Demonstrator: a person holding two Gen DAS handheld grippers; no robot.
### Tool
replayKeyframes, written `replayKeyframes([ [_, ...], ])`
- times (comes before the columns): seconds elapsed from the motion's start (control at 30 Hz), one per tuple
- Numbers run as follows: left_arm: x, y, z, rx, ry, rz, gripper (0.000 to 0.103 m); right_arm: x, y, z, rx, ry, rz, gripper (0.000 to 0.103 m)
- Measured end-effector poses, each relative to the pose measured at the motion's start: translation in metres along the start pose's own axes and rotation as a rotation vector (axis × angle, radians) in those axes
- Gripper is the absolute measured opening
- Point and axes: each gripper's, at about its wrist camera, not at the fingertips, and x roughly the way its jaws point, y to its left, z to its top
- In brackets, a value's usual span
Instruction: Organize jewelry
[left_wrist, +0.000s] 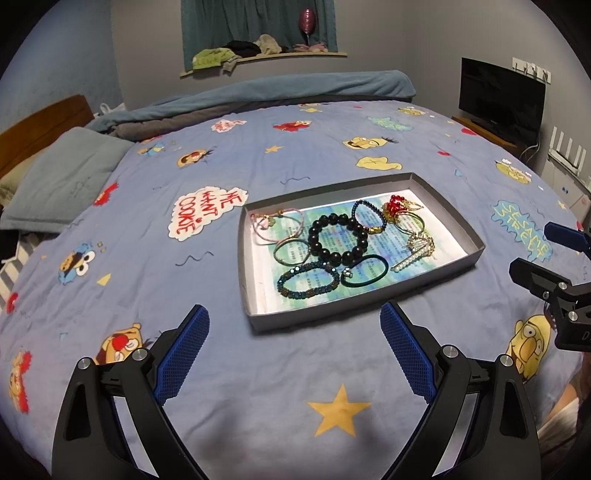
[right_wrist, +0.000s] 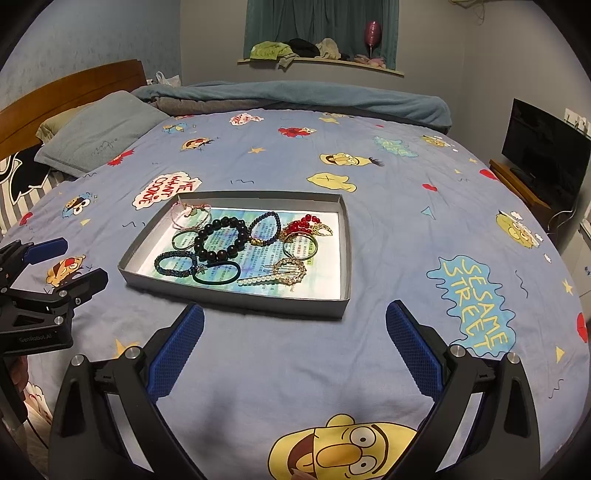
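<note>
Your left tool (left_wrist: 294, 332) and your right tool (right_wrist: 294, 328) both hover over the blue cartoon-print bedspread (right_wrist: 388, 177), short of the shallow grey cardboard tray (right_wrist: 236, 301), each with its blue-padded fingers spread wide and nothing between them.

All the jewelry you can see lies inside that tray, on its printed paper lining: a large bracelet of round black beads (left_wrist: 337, 236) near the middle, a sparkly blue beaded bracelet (left_wrist: 307, 283) and a dark green elastic band (left_wrist: 365, 275) toward the near wall, a thin pink cord bracelet (left_wrist: 275, 226) in the far left corner, and a cluster of red beads with gold pieces (left_wrist: 397, 208) at the far right. A long hair clip of white pearls (right_wrist: 260, 278) rests beside a round gold brooch-like ring (right_wrist: 291, 270).

Several pieces touch or overlap. This fits either a heap gathered for sorting or a collection just put away in the tray; no piece lies loose on the bed. If you do go in, the thin cords call for a narrow, careful pinch.
</note>
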Motion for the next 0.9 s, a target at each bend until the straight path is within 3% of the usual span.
replayKeyframes([
  [0.9,0.0039,-0.0001,-0.0008,0.004,0.006,-0.01,0.094,0.0062,-0.0017,-0.0024,-0.003,0.011,-0.003,0.097],
])
